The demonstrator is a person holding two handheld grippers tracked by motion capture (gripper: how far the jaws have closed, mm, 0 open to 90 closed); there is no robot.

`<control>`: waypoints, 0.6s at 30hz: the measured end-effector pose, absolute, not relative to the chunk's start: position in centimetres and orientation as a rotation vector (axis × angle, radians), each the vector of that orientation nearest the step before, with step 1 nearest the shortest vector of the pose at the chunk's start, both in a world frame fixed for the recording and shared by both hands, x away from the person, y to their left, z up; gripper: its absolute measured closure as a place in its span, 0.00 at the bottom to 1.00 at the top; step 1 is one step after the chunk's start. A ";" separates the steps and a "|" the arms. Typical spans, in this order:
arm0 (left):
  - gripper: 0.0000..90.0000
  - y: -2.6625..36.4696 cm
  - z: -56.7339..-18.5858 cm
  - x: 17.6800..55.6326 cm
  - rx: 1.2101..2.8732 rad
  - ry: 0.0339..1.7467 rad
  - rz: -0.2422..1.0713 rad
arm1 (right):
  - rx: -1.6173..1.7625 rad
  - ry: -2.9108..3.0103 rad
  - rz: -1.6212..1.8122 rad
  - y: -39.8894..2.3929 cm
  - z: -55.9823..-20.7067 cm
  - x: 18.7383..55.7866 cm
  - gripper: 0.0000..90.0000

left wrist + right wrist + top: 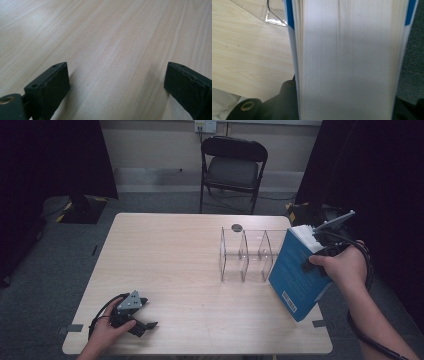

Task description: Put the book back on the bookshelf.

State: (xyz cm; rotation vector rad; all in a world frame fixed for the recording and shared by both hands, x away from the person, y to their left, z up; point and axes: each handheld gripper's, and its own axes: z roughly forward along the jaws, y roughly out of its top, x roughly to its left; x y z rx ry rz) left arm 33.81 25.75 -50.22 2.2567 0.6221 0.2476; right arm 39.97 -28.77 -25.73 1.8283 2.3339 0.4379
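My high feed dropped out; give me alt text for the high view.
The right gripper holds a thick blue book tilted by the clear divider rack at the wooden table's right edge. The left gripper rests open near the front left corner.

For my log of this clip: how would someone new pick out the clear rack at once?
Start at the table and look to its far right part, in front of the chair. The rack stands there, left of the blue book held by the right gripper. It alone is see-through, with upright dividers forming slots.
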 end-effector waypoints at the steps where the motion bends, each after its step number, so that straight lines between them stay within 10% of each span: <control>1: 0.06 25.8 -50.2 33.8 2.257 0.623 0.246 | 1.824 2.336 0.436 -28.8 -25.7 40.1 0.69; 18: 0.05 25.7 -50.2 33.8 2.266 0.622 0.245 | 1.852 2.302 0.423 -28.6 -25.7 41.7 0.69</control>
